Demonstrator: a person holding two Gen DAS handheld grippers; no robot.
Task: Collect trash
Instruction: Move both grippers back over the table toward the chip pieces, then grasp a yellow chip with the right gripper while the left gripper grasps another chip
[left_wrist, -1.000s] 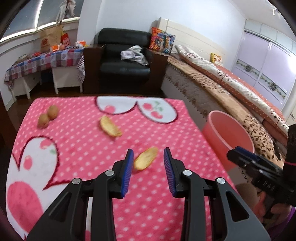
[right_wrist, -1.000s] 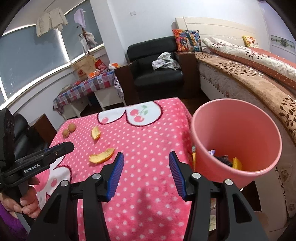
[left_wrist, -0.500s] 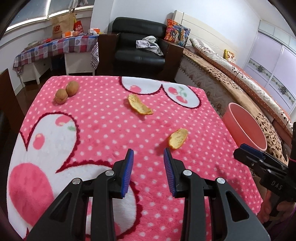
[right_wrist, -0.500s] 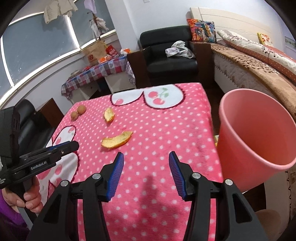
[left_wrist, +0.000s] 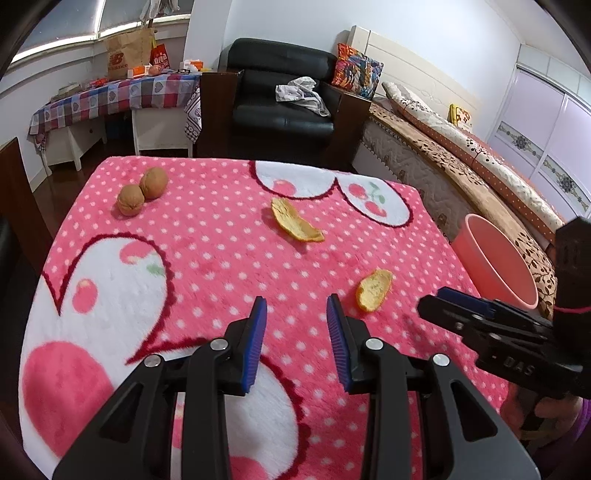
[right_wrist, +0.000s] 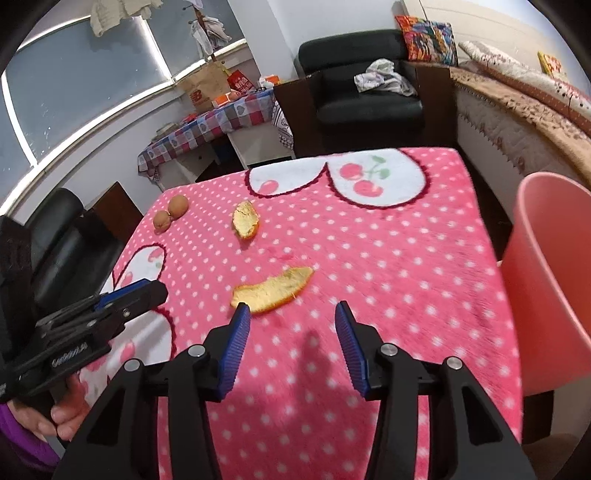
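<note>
Tabletop (left_wrist: 221, 266), pink polka-dot fleece cover; pink trash bin (left_wrist: 495, 269) beside its right edge; left tool (left_wrist: 296, 314), jaws apart, empty; right tool (right_wrist: 291, 321), jaws apart, empty, near peel (right_wrist: 273, 290) just ahead; far peel (right_wrist: 245, 223) mid-tabletop; two walnuts (left_wrist: 142, 190) touching, far left.

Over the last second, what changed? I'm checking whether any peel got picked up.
Nothing was picked up. The left gripper drew back from the near peel; the right gripper swung from the bin toward that peel. Both stayed open; both peels and the two walnuts stayed put.
</note>
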